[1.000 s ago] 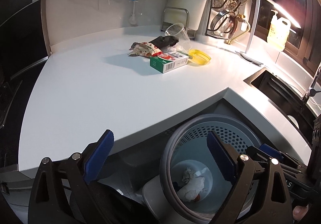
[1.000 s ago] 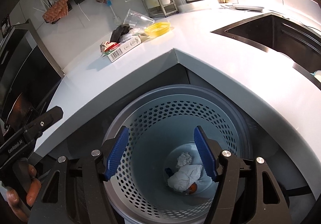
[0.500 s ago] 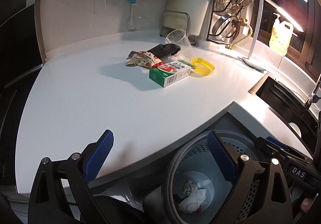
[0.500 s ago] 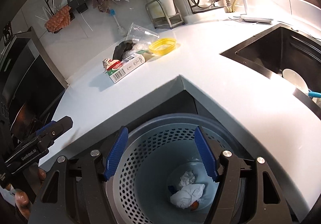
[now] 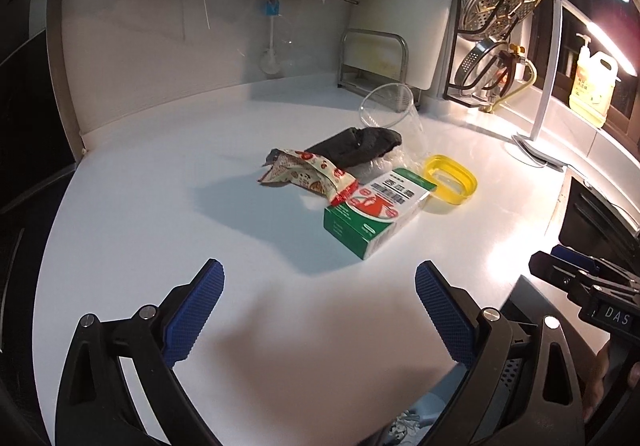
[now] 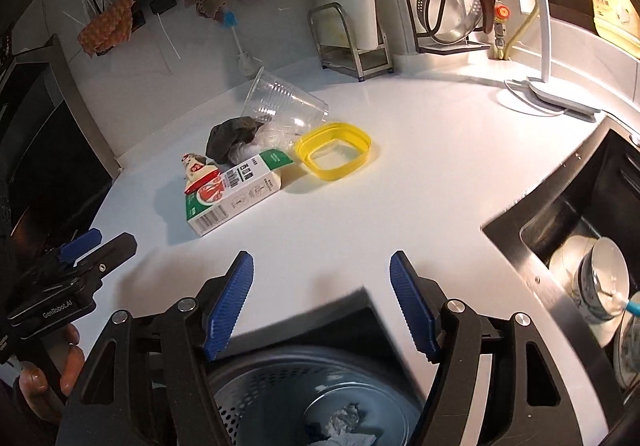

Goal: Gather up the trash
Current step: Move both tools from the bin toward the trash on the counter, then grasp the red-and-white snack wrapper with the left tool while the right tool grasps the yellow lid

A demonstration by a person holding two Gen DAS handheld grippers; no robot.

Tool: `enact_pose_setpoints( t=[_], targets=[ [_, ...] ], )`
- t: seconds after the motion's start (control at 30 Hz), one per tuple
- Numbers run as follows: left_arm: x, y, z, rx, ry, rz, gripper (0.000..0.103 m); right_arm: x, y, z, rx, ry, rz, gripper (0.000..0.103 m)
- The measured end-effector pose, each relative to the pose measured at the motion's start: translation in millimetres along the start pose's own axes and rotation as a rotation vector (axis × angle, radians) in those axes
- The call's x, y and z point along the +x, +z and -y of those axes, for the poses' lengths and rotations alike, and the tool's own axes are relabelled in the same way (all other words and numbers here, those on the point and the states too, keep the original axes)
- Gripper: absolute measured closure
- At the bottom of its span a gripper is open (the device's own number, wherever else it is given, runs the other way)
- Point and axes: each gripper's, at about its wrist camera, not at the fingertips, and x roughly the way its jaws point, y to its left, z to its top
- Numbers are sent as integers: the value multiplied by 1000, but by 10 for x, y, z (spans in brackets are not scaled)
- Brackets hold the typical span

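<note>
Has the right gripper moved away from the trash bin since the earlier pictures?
Yes. The right gripper went forward over the countertop edge; the perforated bin now sits low in its view.

The left hand-held gripper [image 6: 76, 258], seen at the left edge of the right wrist view, carries the white lettering "GenRobot.AI" on its black body. The right hand-held gripper [image 5: 560, 274], seen at the right edge of the left wrist view, shows the letters "DAS" on a small dark plate. The carton [image 6: 234, 190] just left of the yellow lid [image 6: 334, 150] bears a barcode on its end face and a second barcode block on top, but its printed text is too small to read. The label on the yellow jug [image 5: 592, 86] far right of the carton is also unreadable.
</note>
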Motion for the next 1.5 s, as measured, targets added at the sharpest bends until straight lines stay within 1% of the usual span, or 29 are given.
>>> enact_pose_setpoints(
  t=[0.07, 0.13, 0.3, 0.5, 0.63, 1.07, 1.2, 1.37, 1.5],
  targets=[
    [59, 69, -11, 6, 31, 15, 8, 118, 123, 11, -14, 1, -12, 35],
    [127, 137, -35, 1, 37, 17, 7, 246, 234, 17, -27, -4, -27, 35],
    [304, 252, -68, -9, 41, -1, 7, 535, 441, 4, -67, -22, -67, 33],
    [440, 322, -110, -24, 59, -5, 7, 766, 678, -11, -114, -45, -78, 28],
    [484, 335, -148, -51, 49, -11, 7, 944, 811, 40, -92, -22, -111, 26],
    [503, 344, -122, -37, 58, -10, 7, 1241, 937, -4, -116, -18, -164, 26],
    [522, 353, -100, -28, 63, -14, 7, 1285, 981, 13, -105, -8, -172, 25],
    [516, 368, -85, -22, 64, -9, 7, 1281, 962, -18, -134, 3, -180, 25],
    [527, 363, -88, -24, 67, -13, 7, 1274, 936, -49, -148, 16, -191, 22]
  ],
)
